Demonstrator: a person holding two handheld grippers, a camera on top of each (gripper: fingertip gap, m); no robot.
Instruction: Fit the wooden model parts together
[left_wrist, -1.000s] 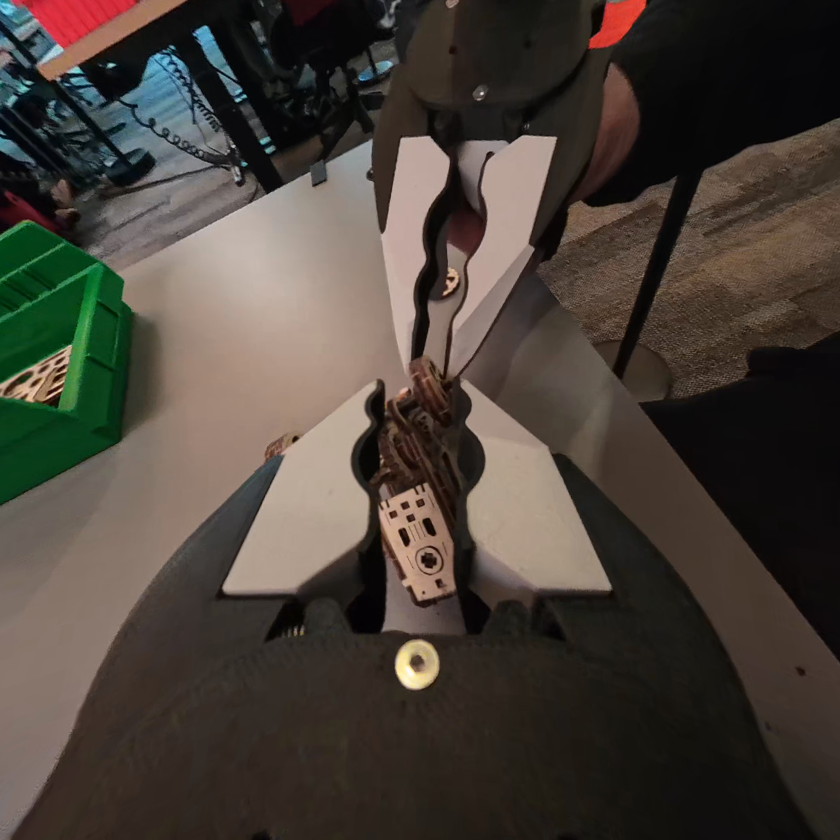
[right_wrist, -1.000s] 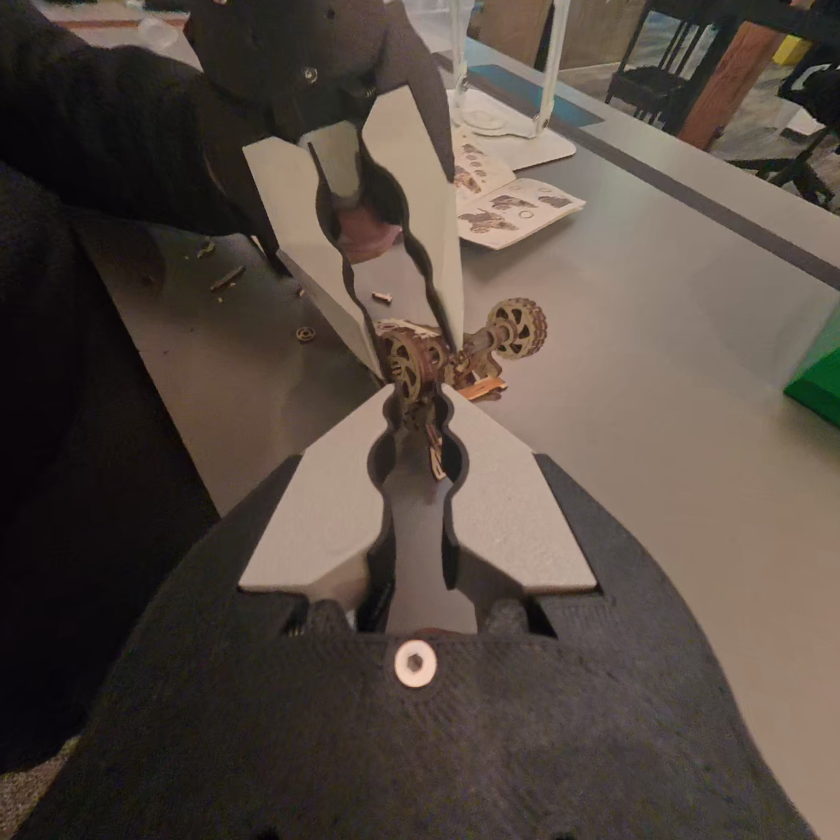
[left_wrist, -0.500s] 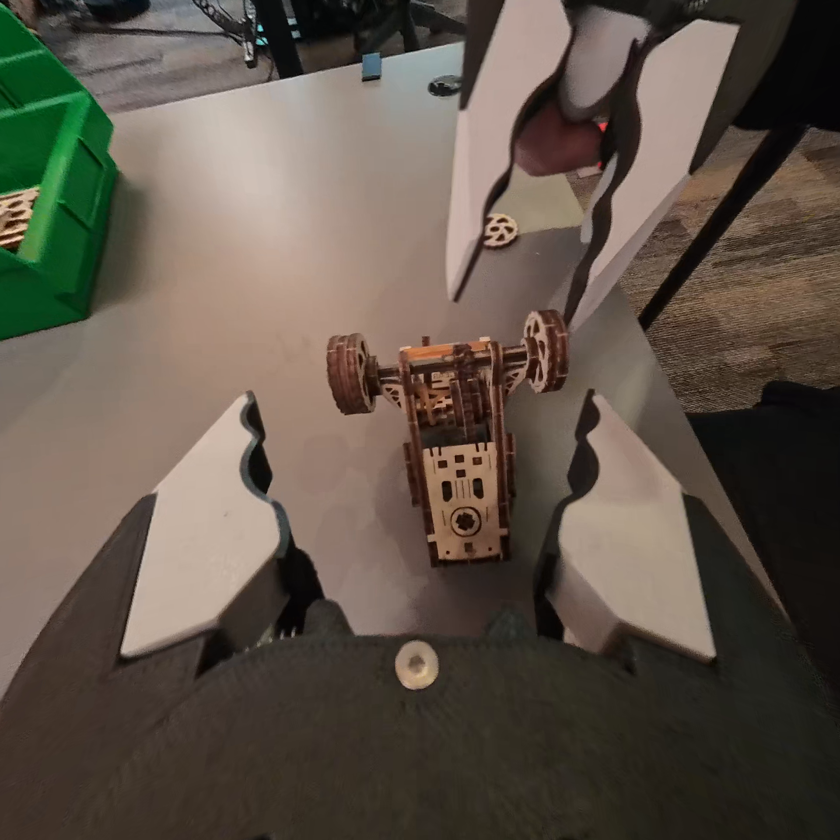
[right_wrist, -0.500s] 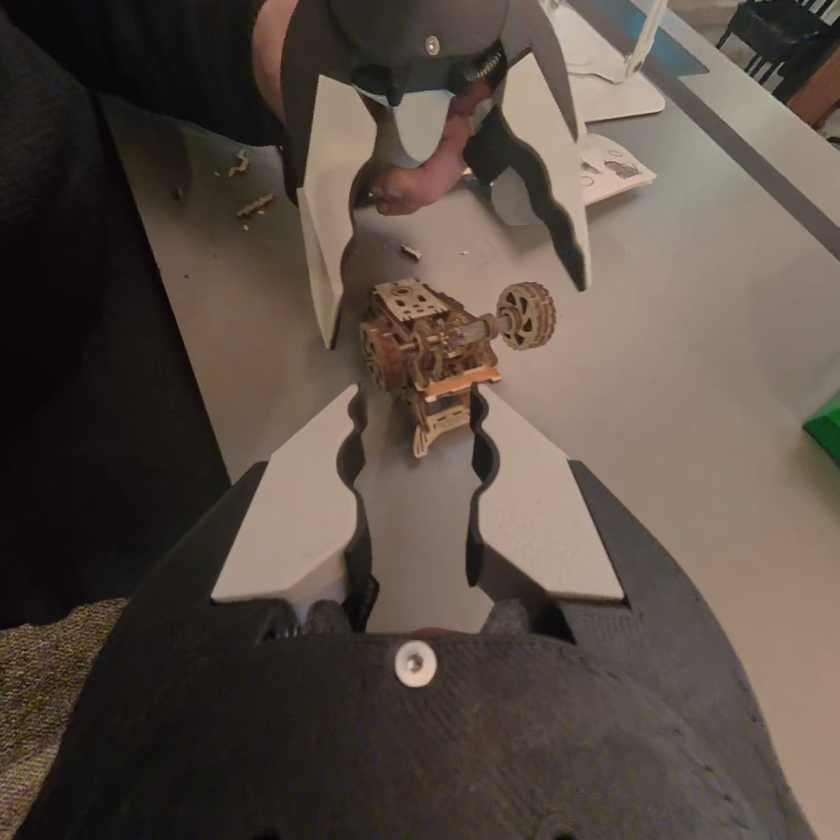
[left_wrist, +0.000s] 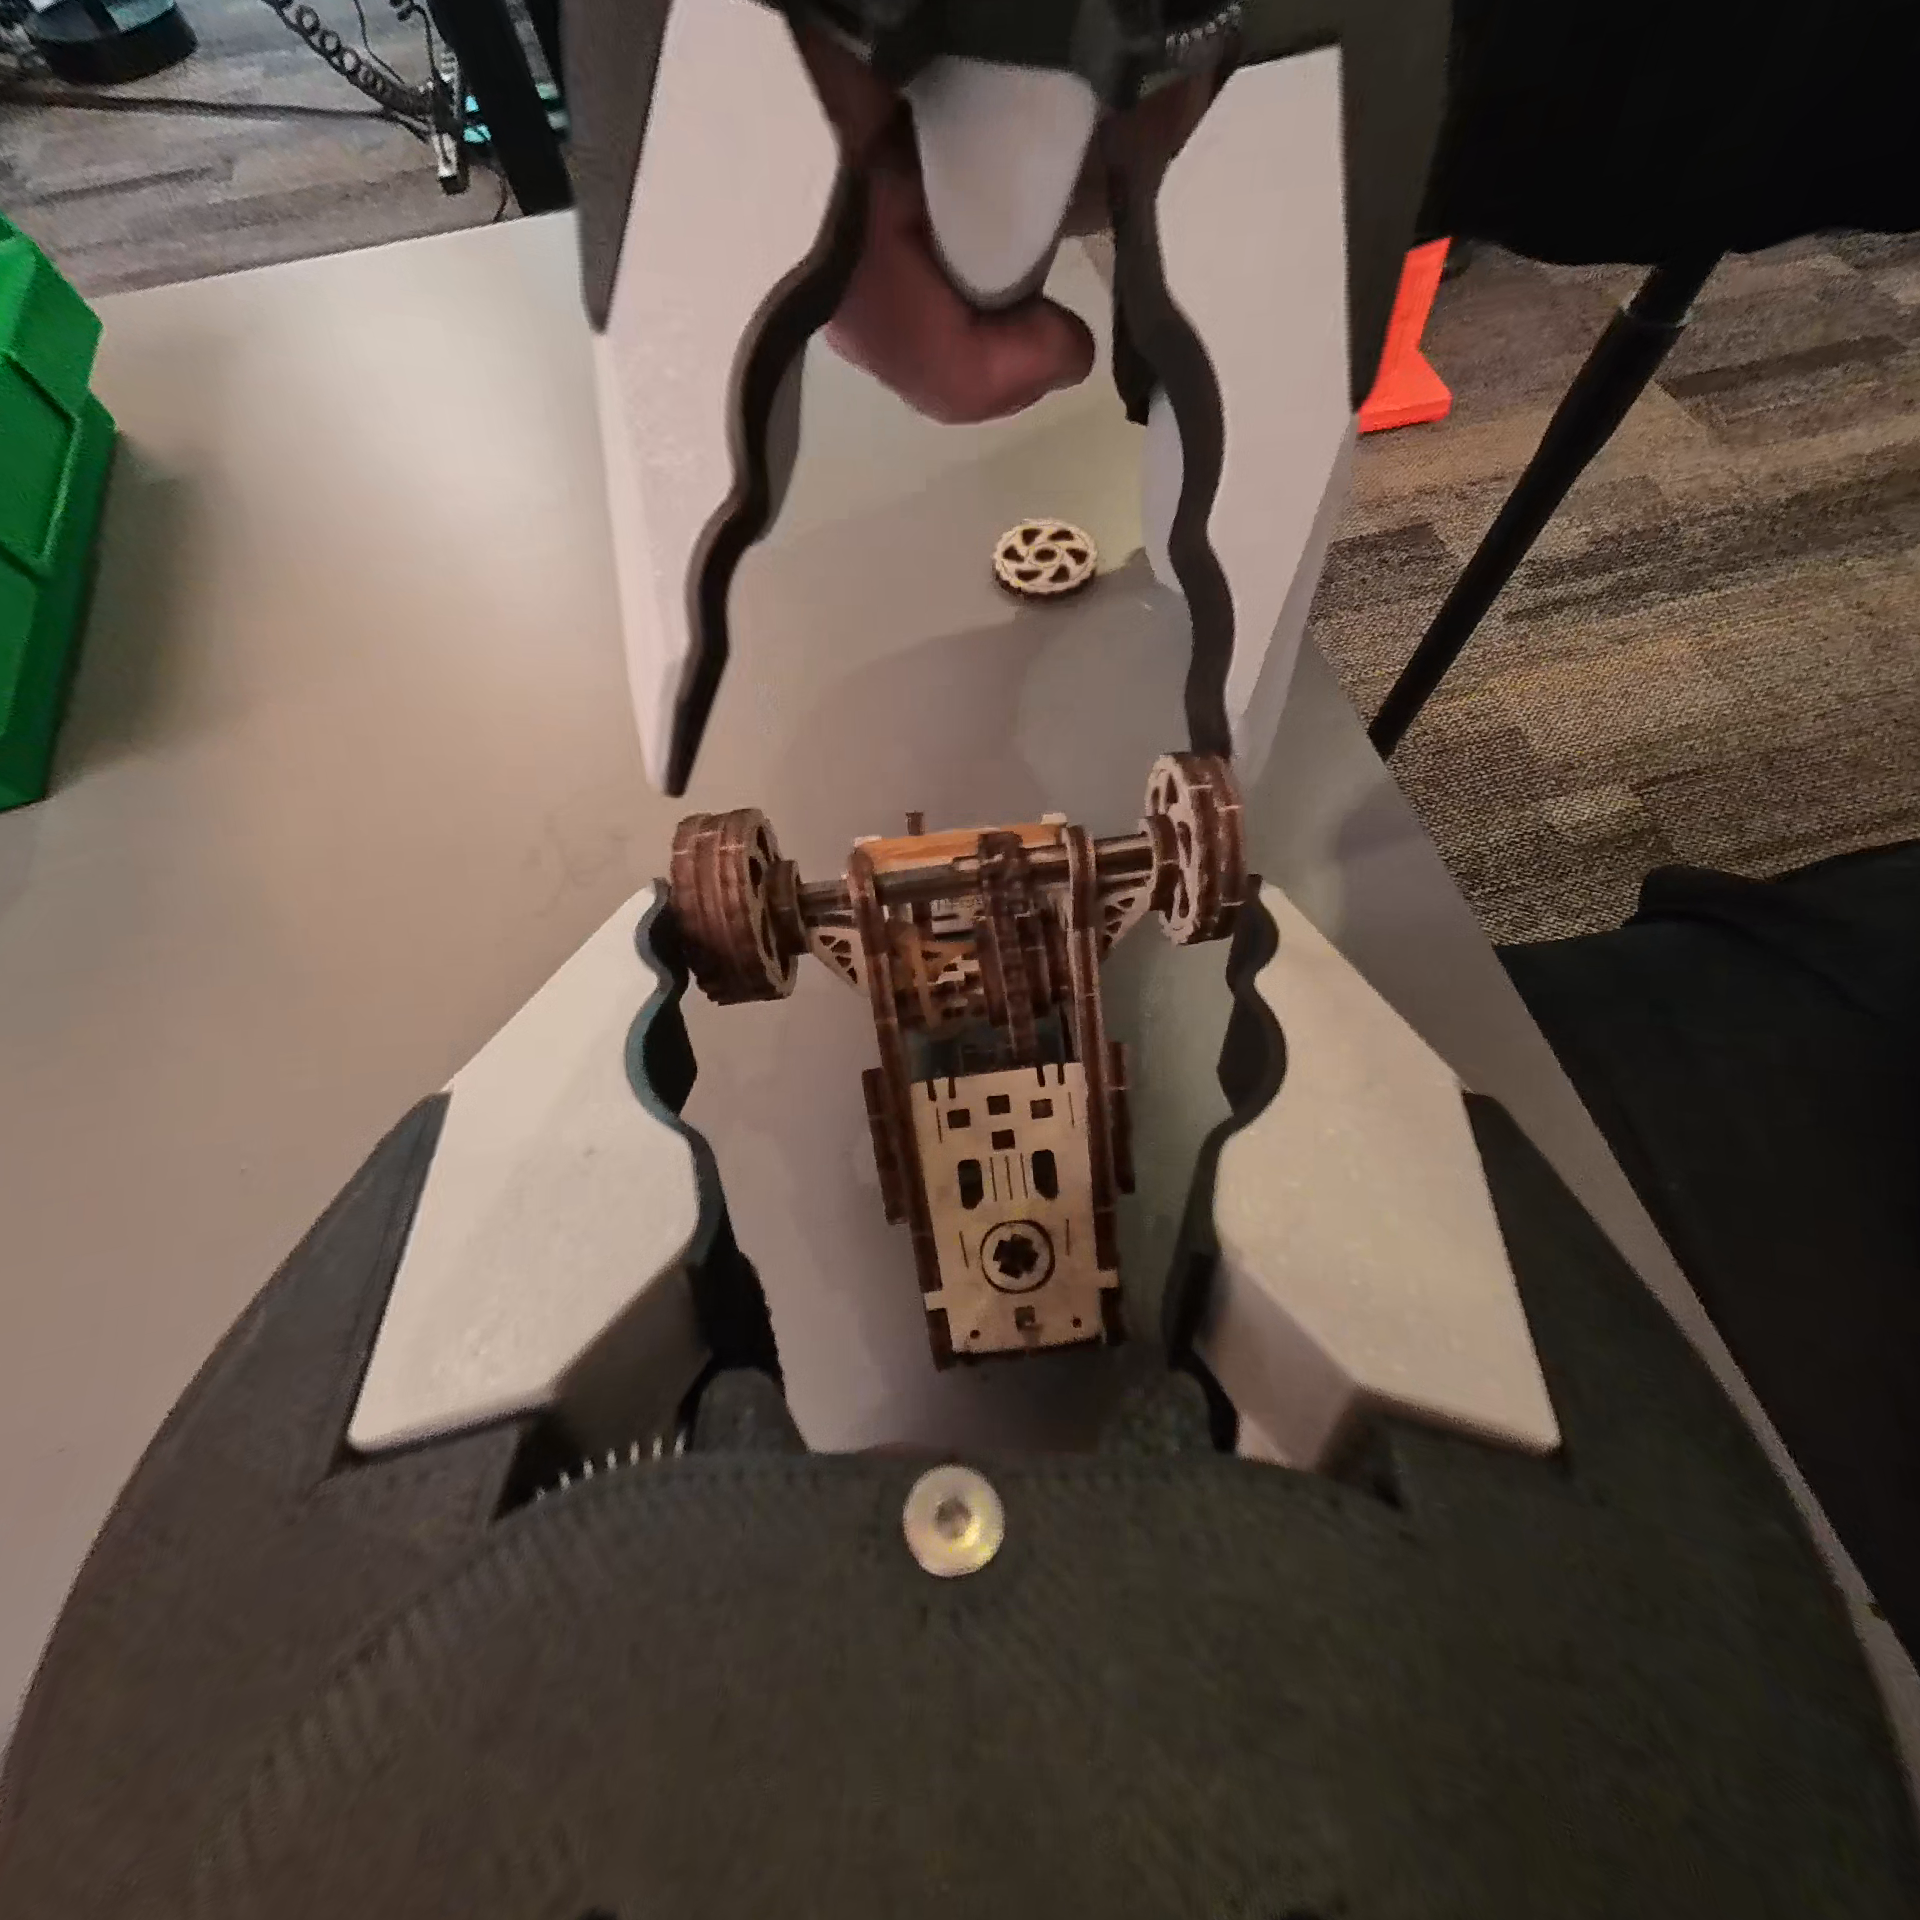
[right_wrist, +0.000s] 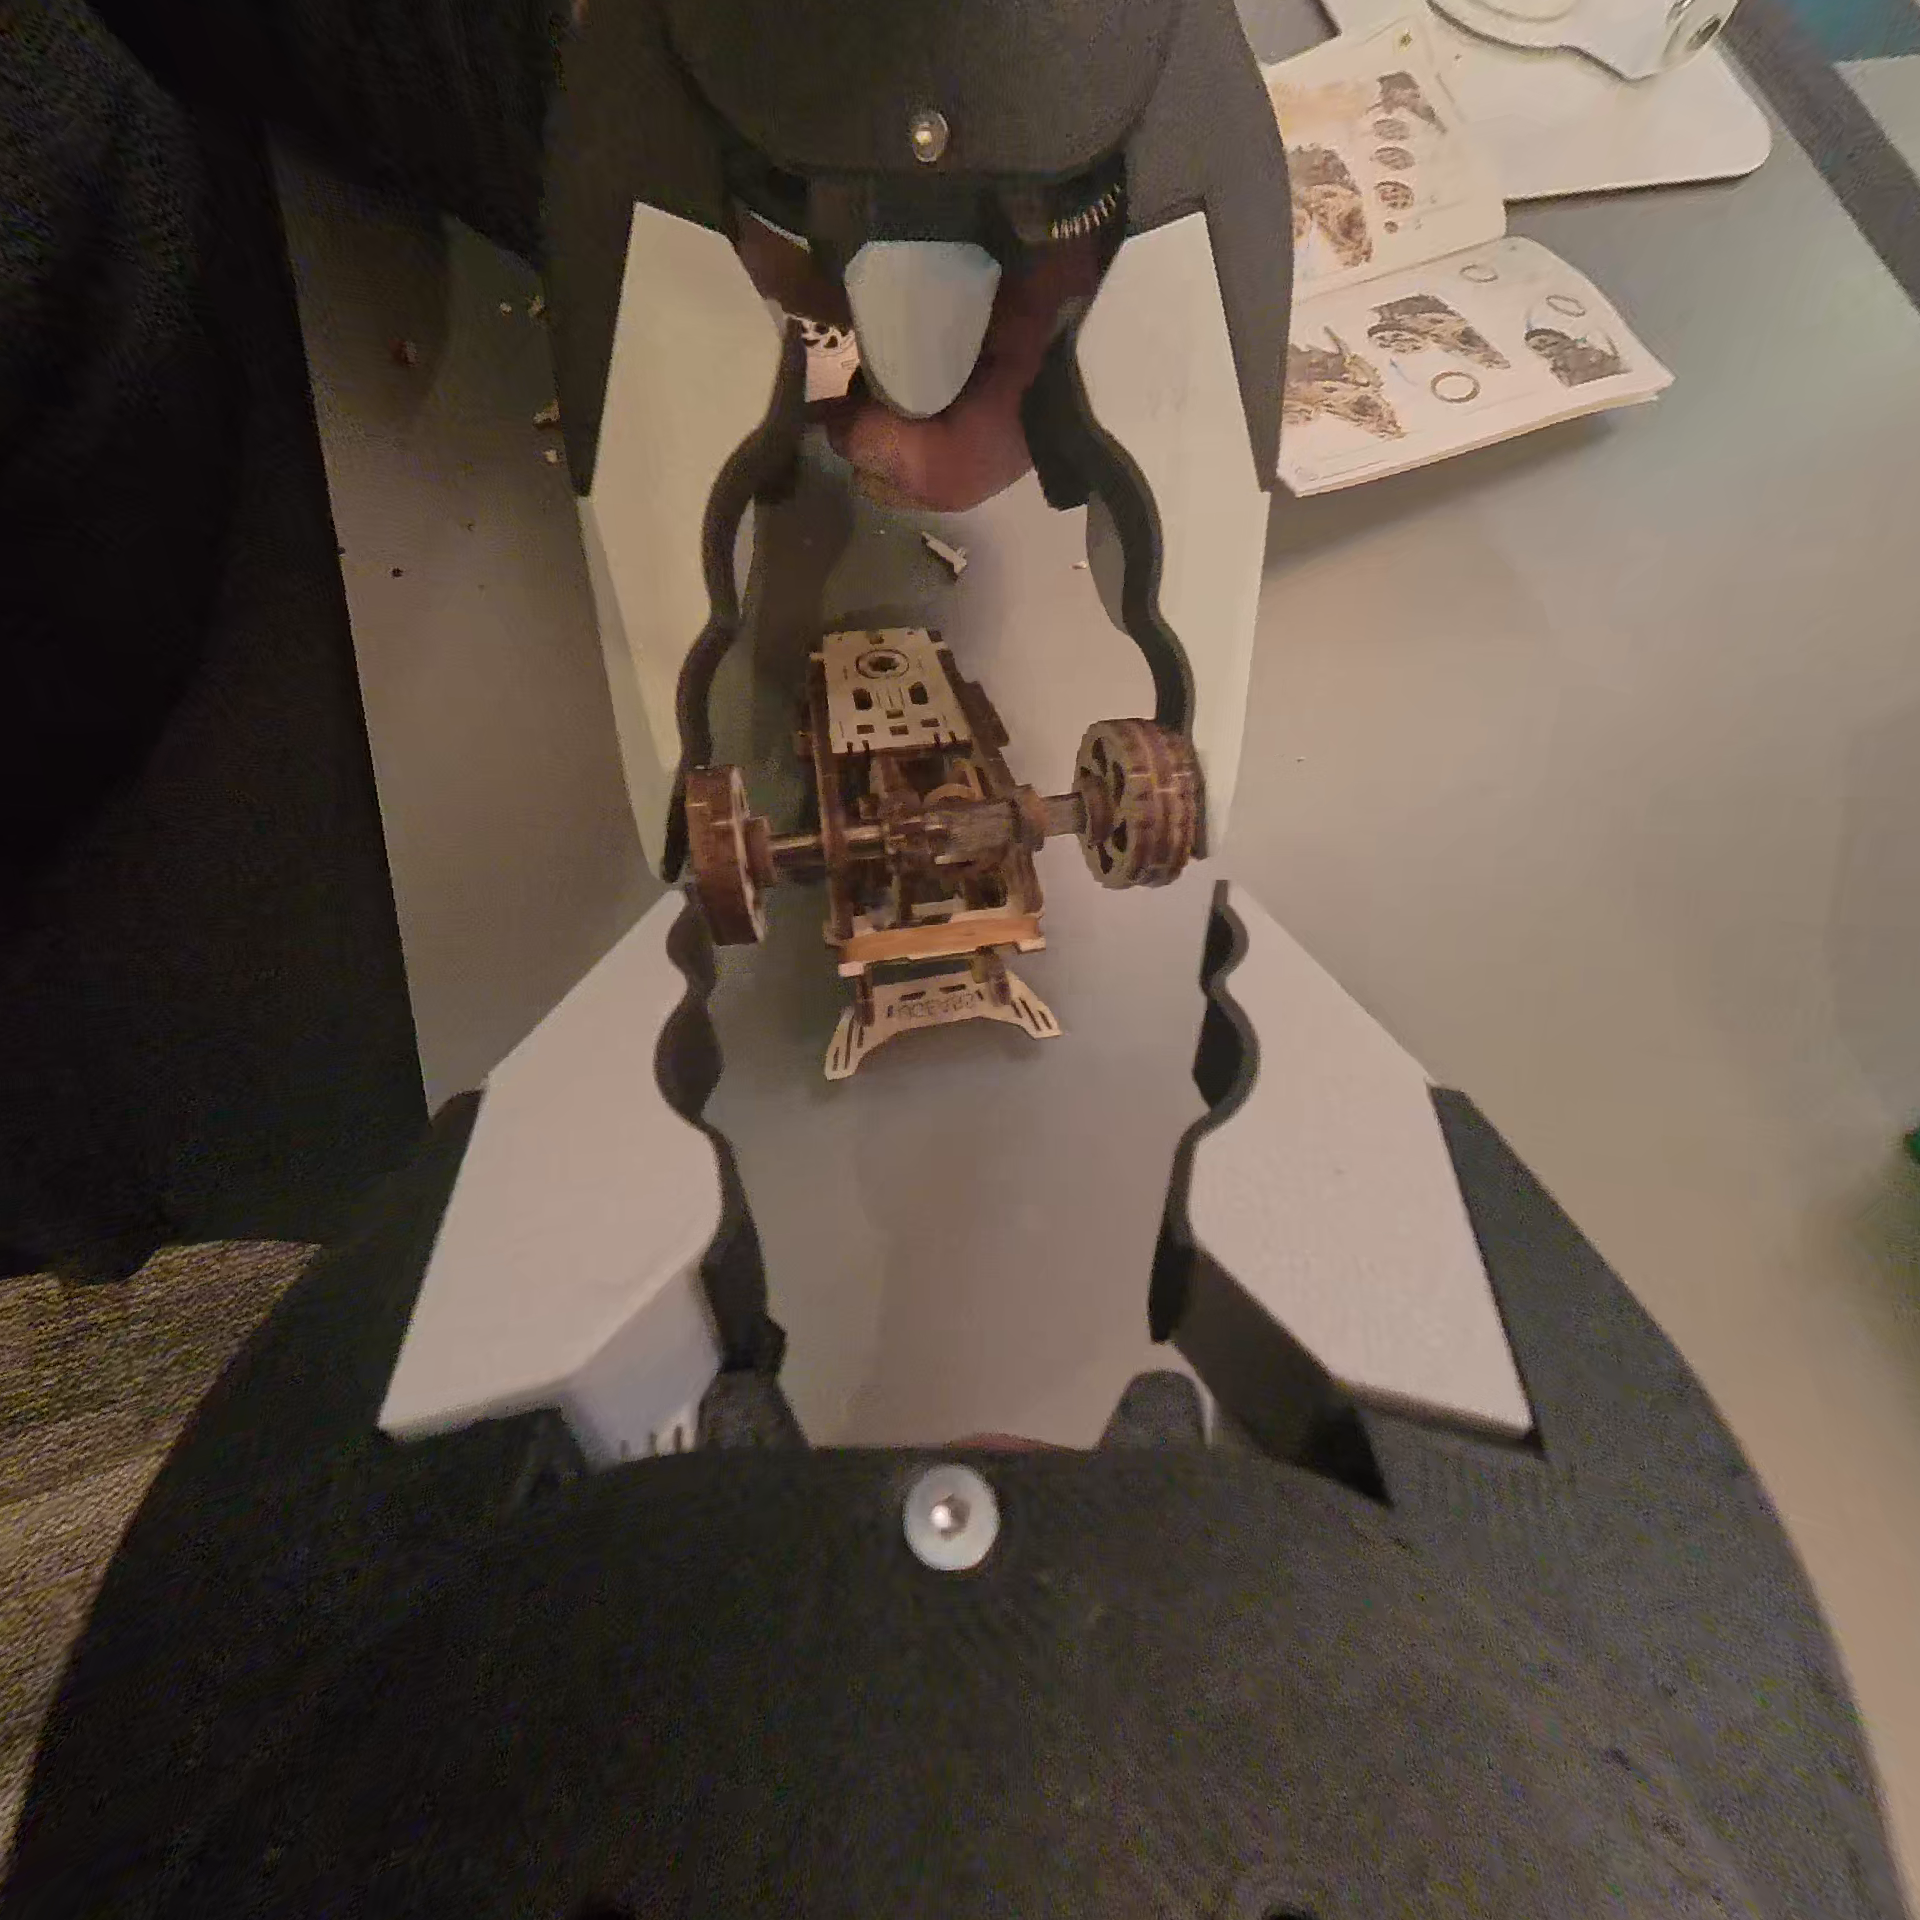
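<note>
Both our grippers have let go since a second ago. Wooden model (left_wrist: 977, 1049) sits on the grey table (left_wrist: 312, 623), free of both. Left gripper (left_wrist: 951, 935) gapes wide around its body, axle crosswise at our fingertips. Right gripper (right_wrist: 951, 925) spread too, facing from the wheel end. Loose wheel disc (left_wrist: 1044, 558) lies beyond, nearer our right.

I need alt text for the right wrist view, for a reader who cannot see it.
A small wooden model with two wheels on one axle rests on a grey table between two open grippers, the right gripper near and the left gripper opposite. An open instruction booklet lies behind.
</note>
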